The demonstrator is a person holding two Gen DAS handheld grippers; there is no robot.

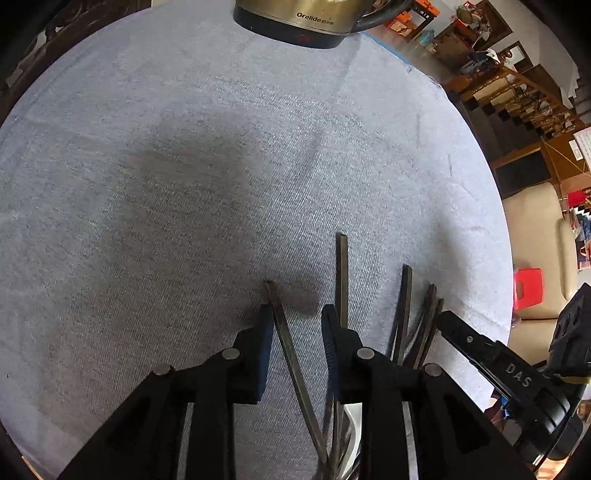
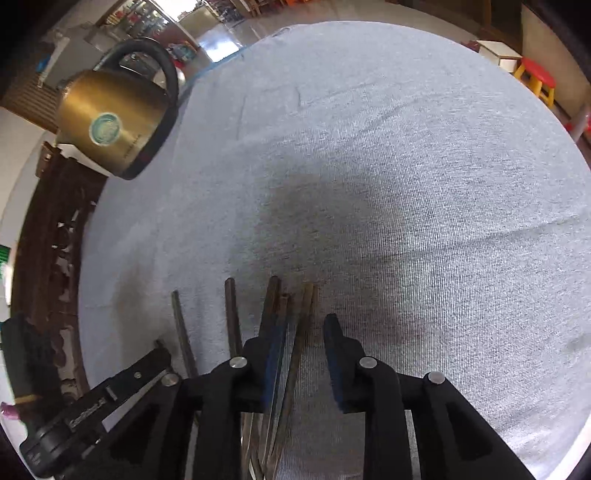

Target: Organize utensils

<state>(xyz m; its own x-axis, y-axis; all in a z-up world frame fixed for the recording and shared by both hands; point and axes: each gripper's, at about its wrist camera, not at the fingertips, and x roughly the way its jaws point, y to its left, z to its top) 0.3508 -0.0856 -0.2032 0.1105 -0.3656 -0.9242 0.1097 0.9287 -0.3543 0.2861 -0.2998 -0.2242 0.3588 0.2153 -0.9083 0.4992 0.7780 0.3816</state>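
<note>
Chopsticks (image 1: 343, 280) lie fanned on the grey cloth (image 1: 184, 184), near the kettle (image 1: 295, 22). Left gripper (image 1: 295, 314) stands wide around one stick, the right gripper (image 2: 306, 325) wide around another, neither visibly pinching.

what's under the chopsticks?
Grey tablecloth lies under the chopsticks where their upper ends show. Lower down, a sliver of something white peeks out in the left view; the left gripper and right gripper cover the rest.
</note>
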